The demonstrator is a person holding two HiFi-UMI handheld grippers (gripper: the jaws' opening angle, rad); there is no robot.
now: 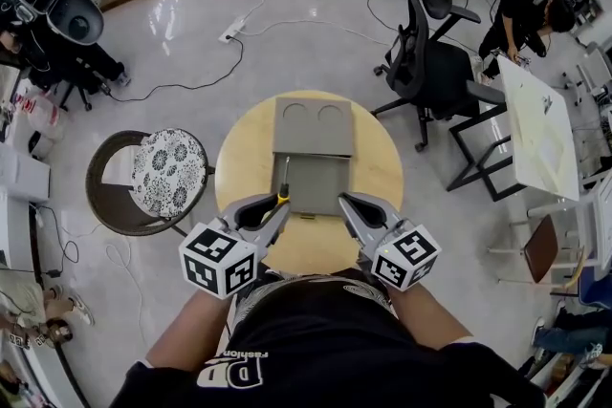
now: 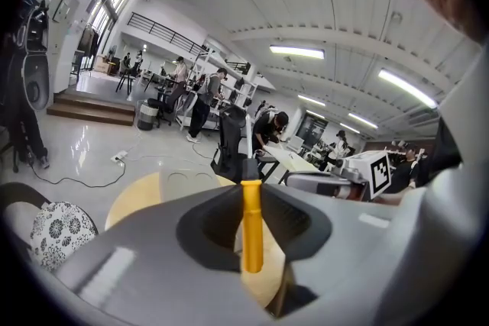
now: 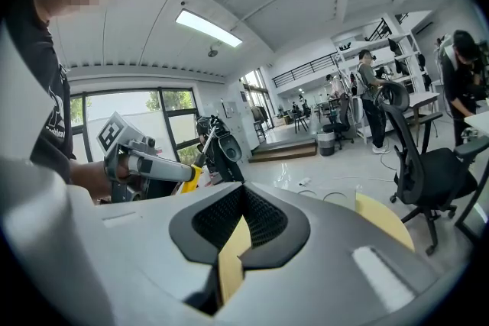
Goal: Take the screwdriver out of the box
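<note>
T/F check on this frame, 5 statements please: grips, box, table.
1. The left gripper has its jaws clamped on the screwdriver at its yellow handle. True.
2. The right gripper grips the box lid. False: its jaws are together with nothing between them.
3. The box sits on a round wooden table. True.
4. The box is closed. False: its lid is folded back, away from the person.
5. In the head view the patterned stool stands right of the table. False: it stands to the left.
</note>
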